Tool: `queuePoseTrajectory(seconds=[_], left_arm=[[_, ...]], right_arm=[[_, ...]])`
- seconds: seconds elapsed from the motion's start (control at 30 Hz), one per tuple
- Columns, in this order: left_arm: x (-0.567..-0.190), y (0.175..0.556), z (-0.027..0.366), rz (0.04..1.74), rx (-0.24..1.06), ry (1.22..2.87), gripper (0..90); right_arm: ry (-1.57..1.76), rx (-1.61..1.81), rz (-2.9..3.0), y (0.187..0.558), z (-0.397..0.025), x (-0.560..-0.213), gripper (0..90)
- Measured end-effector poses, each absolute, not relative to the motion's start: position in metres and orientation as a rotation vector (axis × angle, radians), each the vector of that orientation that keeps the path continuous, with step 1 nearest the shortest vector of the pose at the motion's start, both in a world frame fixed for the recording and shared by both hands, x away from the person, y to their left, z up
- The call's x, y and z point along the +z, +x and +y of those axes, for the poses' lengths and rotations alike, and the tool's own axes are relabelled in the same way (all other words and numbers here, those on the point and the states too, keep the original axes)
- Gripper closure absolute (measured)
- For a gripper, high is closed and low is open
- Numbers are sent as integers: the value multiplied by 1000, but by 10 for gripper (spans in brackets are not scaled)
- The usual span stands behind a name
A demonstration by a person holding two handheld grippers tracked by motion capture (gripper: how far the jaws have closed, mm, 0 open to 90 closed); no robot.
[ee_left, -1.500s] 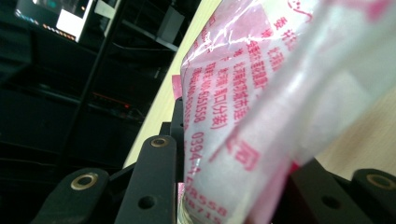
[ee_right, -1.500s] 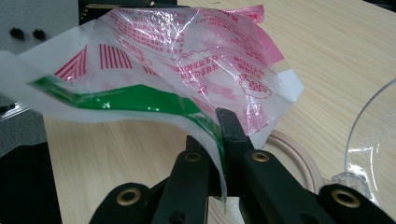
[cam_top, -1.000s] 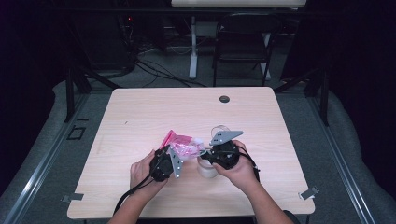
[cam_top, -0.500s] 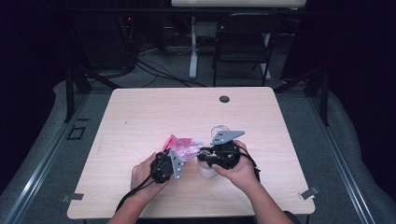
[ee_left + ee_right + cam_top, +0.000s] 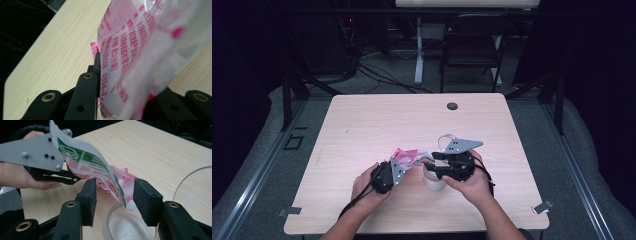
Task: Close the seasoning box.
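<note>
A pale wooden table (image 5: 377,125) stands in a dark room, with a folding chair (image 5: 472,45) and loose cables on the floor beyond its far edge. I work at the near side of it with a claw in each hand. My left gripper (image 5: 396,169) is clamped on the pink end of a printed plastic sachet (image 5: 409,156); in the left gripper view the jaws are pressed together on the film, whose red lettering runs up across the frame. The sachet hangs tilted, its open lower corner over a clear cup (image 5: 130,225) that has white grains in its bottom. My right gripper (image 5: 113,201) has its jaws apart, one on either side of that lower corner and not touching it, just above the cup's rim. The cup stands on the table under my right hand (image 5: 472,182).
</note>
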State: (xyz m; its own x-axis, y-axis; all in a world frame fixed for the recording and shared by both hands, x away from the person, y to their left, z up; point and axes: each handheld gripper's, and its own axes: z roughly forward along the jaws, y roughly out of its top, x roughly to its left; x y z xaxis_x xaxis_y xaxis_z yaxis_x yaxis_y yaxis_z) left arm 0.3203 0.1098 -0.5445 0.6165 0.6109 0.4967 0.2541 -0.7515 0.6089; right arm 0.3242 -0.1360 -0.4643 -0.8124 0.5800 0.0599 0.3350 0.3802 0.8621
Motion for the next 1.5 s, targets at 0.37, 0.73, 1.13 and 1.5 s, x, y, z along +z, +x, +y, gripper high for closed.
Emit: queuePoseTrajectory(seconds=[0.37, 0.73, 1.13, 1.5], left_arm=[[-549, 331, 120, 779, 801, 2320, 757], [-545, 340, 136, 889, 680, 2228, 760], [-538, 343, 166, 998, 721, 2144, 756], [-532, 340, 204, 1108, 770, 2089, 760]], right_arm=[[825, 1432, 2335, 318, -146, -461, 508], [854, 1401, 2312, 312, -157, -462, 520], [882, 1392, 2288, 309, -167, -463, 533], [891, 1370, 2298, 312, -169, -463, 549]])
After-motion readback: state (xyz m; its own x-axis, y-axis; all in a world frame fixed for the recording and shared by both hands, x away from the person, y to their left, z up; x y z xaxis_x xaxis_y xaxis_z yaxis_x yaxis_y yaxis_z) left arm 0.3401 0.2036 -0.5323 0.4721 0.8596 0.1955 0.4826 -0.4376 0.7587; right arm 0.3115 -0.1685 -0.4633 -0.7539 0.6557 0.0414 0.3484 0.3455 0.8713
